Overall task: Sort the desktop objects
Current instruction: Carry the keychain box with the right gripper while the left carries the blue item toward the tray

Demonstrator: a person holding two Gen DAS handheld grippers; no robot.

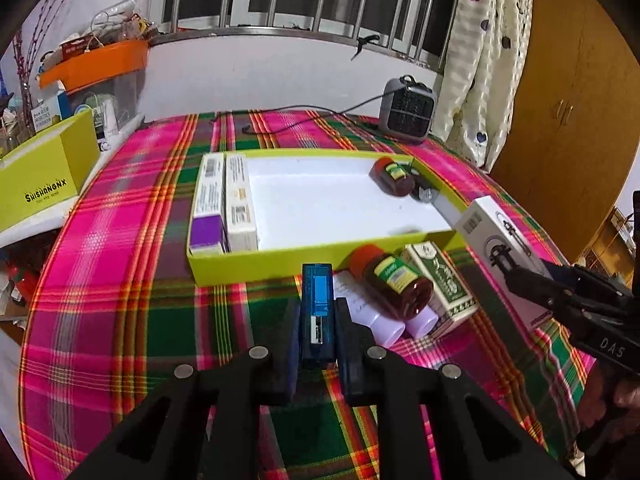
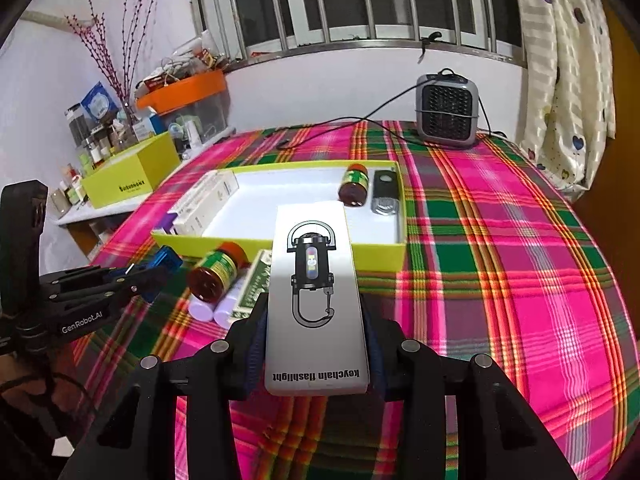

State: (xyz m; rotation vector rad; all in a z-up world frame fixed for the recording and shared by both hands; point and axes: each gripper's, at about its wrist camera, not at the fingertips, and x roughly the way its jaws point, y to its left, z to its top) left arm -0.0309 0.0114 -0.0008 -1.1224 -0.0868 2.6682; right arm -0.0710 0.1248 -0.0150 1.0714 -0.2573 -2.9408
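Both my grippers carry something, and the yellow-green tray (image 1: 256, 268) lies straight ahead of each. My left gripper (image 1: 318, 330) has its fingers closed tight on a slim blue box (image 1: 317, 312), long axis running away from me along the fingers, its far end just short of the tray's near wall. My right gripper (image 2: 316, 344) is clamped on the white keychain flashlight box (image 2: 316, 300), also lengthwise, its far end already over the near wall in that view. Inside the tray, two long cartons (image 1: 226, 204) stand against the left wall, and a brown bottle (image 2: 354, 186) and a black device (image 2: 385, 196) sit at the far right corner; the white floor between is bare, room enough, I judge, for both boxes. On the bench just outside the near wall, between my grippers, lie another brown bottle (image 1: 396, 286), a green carton (image 1: 440, 280) and two white bottles (image 2: 212, 308), so I should lift over them.
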